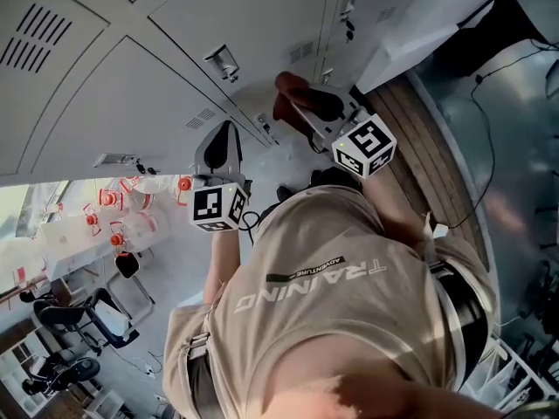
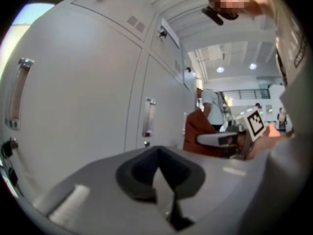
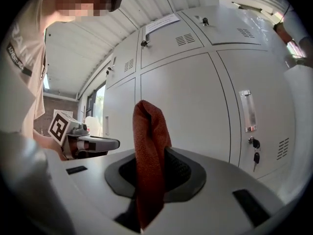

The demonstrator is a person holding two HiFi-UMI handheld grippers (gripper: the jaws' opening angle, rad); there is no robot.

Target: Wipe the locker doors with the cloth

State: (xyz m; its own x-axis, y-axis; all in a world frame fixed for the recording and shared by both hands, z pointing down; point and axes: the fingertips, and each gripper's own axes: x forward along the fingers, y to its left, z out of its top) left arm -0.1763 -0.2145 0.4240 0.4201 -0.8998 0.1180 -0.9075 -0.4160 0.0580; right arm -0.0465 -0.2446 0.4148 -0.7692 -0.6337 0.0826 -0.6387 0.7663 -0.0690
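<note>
Grey locker doors [image 1: 131, 94] fill the wall in front of me. The red cloth [image 1: 293, 90] is pinched in my right gripper [image 1: 301, 112], which is held close to a door near a handle. In the right gripper view the cloth [image 3: 149, 131] stands up between the shut jaws of the right gripper [image 3: 149, 158], apart from the door [image 3: 186, 106]. My left gripper [image 1: 224, 133] hangs to the left, shut and holding nothing. The left gripper view shows the left gripper [image 2: 159, 170] near a door [image 2: 73, 106], with the cloth [image 2: 195, 131] farther right.
Door handles [image 2: 148, 116] and a lock with keys [image 3: 254, 155] stick out from the doors. A wooden strip [image 1: 437, 147] and a black cable [image 1: 489, 129] run at the right. Bottles [image 1: 122, 208] and office chairs [image 1: 87, 317] stand at the lower left.
</note>
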